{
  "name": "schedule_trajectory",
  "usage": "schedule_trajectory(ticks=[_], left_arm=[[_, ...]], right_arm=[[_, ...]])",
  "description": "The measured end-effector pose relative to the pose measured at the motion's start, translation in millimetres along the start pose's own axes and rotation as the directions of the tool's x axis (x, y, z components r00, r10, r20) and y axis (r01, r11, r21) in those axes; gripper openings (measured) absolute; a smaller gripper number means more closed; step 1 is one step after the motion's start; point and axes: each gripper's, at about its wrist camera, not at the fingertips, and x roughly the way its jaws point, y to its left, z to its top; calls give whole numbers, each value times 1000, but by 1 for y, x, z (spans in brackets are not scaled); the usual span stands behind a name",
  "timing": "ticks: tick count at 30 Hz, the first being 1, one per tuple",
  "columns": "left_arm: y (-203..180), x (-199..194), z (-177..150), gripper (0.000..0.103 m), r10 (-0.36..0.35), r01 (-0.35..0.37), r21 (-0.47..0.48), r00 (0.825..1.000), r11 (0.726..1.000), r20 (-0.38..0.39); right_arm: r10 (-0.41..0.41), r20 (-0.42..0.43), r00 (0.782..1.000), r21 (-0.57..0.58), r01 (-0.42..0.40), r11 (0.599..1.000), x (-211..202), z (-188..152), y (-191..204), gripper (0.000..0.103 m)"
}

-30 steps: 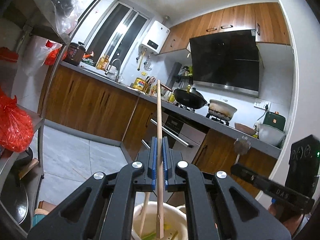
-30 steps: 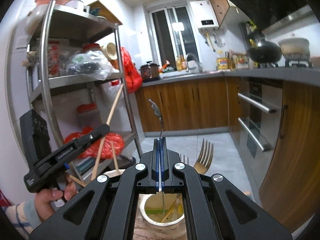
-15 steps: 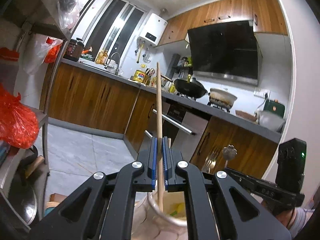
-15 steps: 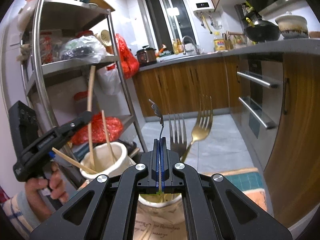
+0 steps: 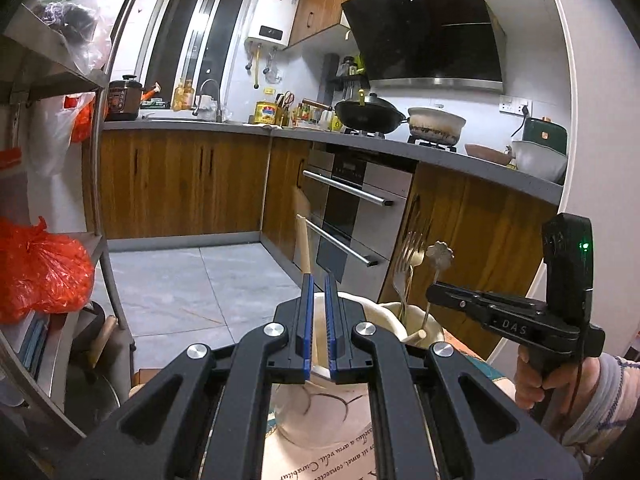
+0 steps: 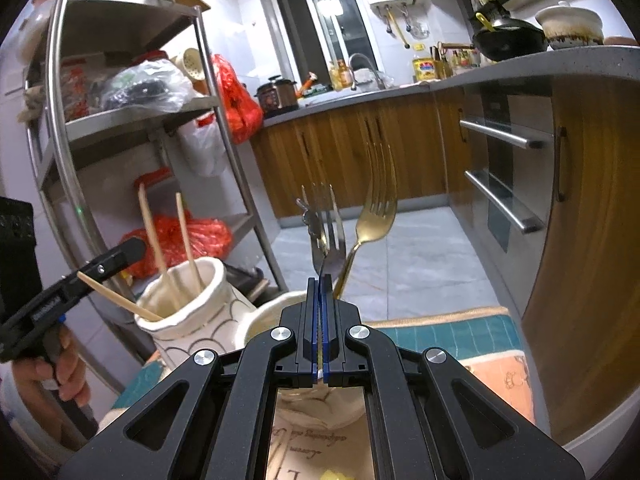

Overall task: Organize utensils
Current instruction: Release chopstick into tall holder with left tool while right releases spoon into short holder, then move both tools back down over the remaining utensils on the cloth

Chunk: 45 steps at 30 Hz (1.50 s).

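Cream ceramic holder with curved black line markings (image 6: 188, 312) is standing on the patterned cloth-covered table (image 6: 460, 334) and is receiving the chopsticks, so long wooden items are being grouped apart from metal ones. Three pale wooden chopsticks (image 6: 154, 236) are resting in it, two leaning near upright and one lying low across the rim. The left tool (image 5: 318, 320) is sitting above this holder with its blue pads (image 5: 307, 320) spread apart; one chopstick is standing just beside the left pad, and whether it is touching cannot be told.

The second cream ceramic holder (image 6: 264, 320), touching or just beside the first, is collecting the cutlery: a gold metal fork (image 6: 374, 216) and a silver metal fork (image 6: 328, 236) are standing tines up. The right tool (image 6: 319, 320) is pressed together on a thin metal utensil handle with an ornate flower-shaped end (image 5: 439, 254), probably lowering it into this holder.
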Motion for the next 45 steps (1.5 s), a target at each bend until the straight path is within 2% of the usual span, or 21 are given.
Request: schedule_trajectory(ticks=[4,6,8,12,14,15,17,20,27,28,31,38,45], left_arm=[[2,3,1,6,15,-15,1,1000,1000,-20],[1,2,2,8,18,-18,2,1000,1000,-20],[0,0,4,18,26,-26,7,999,1000,-19],[0,-7,6,25,45,-45,3,999,999,-19],[1,-13,8,36,44,-44,-12,999,999,-9],[0,-16,9,38,44,-44,-15,999,999,-5],[-2,-24,11,45,49,-49,-14,999,999,6],[-7,-35,14,59,59,-59,-4,998,998,19],[-25,-61,18,82,72,-73,31,996,997,44],[-28,-66,19,88,75,-77,31,996,997,51],[-34,-77,20,97,82,-84,28,994,996,72],[-56,-102,13,97,73,-77,42,993,996,89],[-75,-112,-1,97,54,-59,79,997,995,63]], right_arm=[[-10,-9,1000,-2,10,1000,2,1,1,3],[-15,-3,1000,-5,15,1000,-1,1,1,8],[-15,4,1000,-3,15,1000,-4,1,0,17],[-17,30,999,7,17,1000,-16,3,-3,36],[-21,44,999,7,21,1000,-22,3,-2,44],[-24,50,998,4,23,1000,-25,4,-2,47],[-26,64,998,0,26,1000,-32,5,0,60],[-25,84,996,0,25,1000,-45,5,0,72],[-33,121,992,-20,35,999,-74,6,3,91],[-30,130,991,-26,34,999,-79,6,4,94],[-45,157,987,-41,52,998,-92,7,8,98],[-74,176,982,-28,80,996,-114,-2,12,98],[-83,132,988,-42,90,995,-120,-19,19,98]])
